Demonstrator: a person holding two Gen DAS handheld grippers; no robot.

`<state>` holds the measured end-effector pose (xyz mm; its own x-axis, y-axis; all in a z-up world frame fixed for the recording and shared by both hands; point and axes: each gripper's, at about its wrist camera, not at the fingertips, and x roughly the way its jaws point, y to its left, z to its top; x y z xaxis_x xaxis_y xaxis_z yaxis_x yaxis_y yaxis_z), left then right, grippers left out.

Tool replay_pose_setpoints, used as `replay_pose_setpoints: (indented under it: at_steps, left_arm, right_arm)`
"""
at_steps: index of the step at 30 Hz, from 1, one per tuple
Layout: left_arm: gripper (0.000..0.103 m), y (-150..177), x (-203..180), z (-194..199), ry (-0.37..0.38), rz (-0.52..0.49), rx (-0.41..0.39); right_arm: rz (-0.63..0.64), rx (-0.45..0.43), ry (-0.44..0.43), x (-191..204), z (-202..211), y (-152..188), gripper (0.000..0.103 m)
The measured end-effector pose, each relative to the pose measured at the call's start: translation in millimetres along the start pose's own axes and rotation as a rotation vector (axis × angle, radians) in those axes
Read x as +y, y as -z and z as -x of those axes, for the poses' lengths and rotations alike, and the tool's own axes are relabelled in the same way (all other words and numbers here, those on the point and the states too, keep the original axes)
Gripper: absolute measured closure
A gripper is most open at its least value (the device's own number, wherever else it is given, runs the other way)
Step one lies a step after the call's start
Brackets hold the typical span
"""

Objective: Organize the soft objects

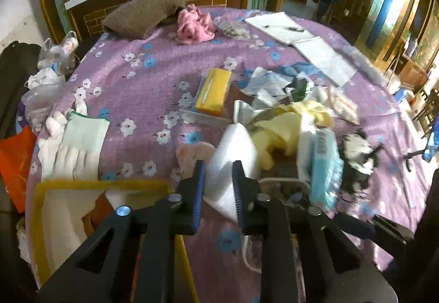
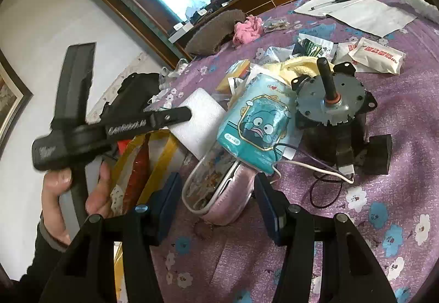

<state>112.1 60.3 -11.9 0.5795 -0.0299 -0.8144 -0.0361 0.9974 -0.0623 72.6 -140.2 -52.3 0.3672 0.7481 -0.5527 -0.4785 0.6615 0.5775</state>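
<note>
My left gripper is shut on a white foam sheet, held over the purple flowered bedspread; the sheet also shows in the right wrist view. A yellow-rimmed basket sits just left of it at the bed's edge. My right gripper is open, its fingers either side of a pink pouch that lies on the bed. A teal tissue pack leans just beyond the pouch. Yellow cloth, white gloves, a pink cloth and a brown fleece lie around.
A metal motor with wires stands right of the tissue pack. A yellow tissue box, torn wrappers, papers with pens and white packets litter the bed. Plastic bags hang off the left edge.
</note>
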Motion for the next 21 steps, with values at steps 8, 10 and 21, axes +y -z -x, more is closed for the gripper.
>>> replay_pose_setpoints:
  at_steps: [8,10,21]
  left_arm:
    - [0.089,37.6,36.2,71.5,0.098,0.169,-0.124]
    - [0.089,53.0,43.9,92.0,0.183,0.217,-0.16]
    - [0.089,97.5,67.1,139.3,0.22,0.305,-0.244]
  right_arm:
    - [0.037,-0.058,0.049,12.4,10.4,-6.3,0.049]
    - [0.026,-0.038,0.072,18.6,7.9,-11.5,0.048]
    - [-0.14,0.005,0.373,18.0,-26.9,-32.8,0.048]
